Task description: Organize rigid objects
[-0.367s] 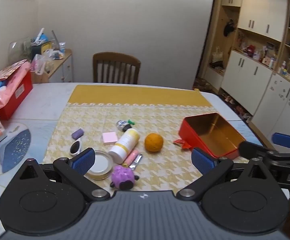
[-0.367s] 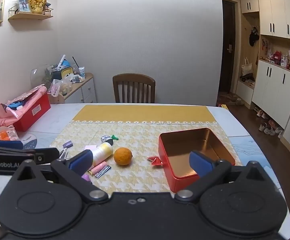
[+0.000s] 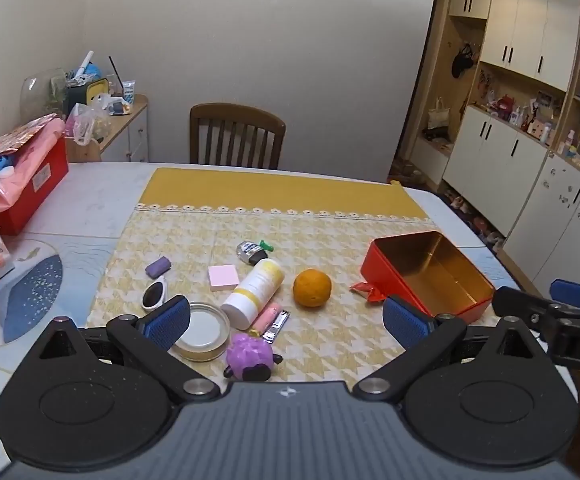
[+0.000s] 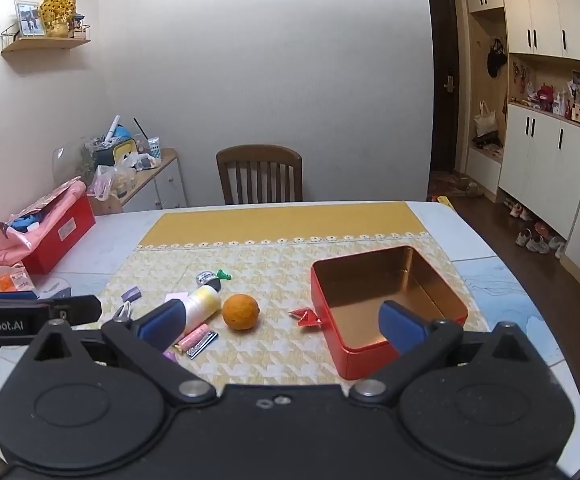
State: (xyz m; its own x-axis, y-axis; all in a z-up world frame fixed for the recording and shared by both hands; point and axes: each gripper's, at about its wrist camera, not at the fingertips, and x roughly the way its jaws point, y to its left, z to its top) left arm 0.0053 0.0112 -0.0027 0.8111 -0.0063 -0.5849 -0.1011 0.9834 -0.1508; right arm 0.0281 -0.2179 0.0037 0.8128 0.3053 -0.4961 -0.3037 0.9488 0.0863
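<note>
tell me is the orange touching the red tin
Apart. In the left wrist view, a clear strip of yellow mat separates the orange from the red tin; only a small red wrapper lies between them, beside the tin.

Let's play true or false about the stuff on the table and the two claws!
1. The red tin has toys in it. False: nothing is in it.
2. The orange sits between the white bottle and the tin. True.
3. The left claw is holding the purple toy. False: it is open and holds nothing.
4. The right claw is open. True.
5. The pink sticky pad lies on the yellow cloth. True.
</note>
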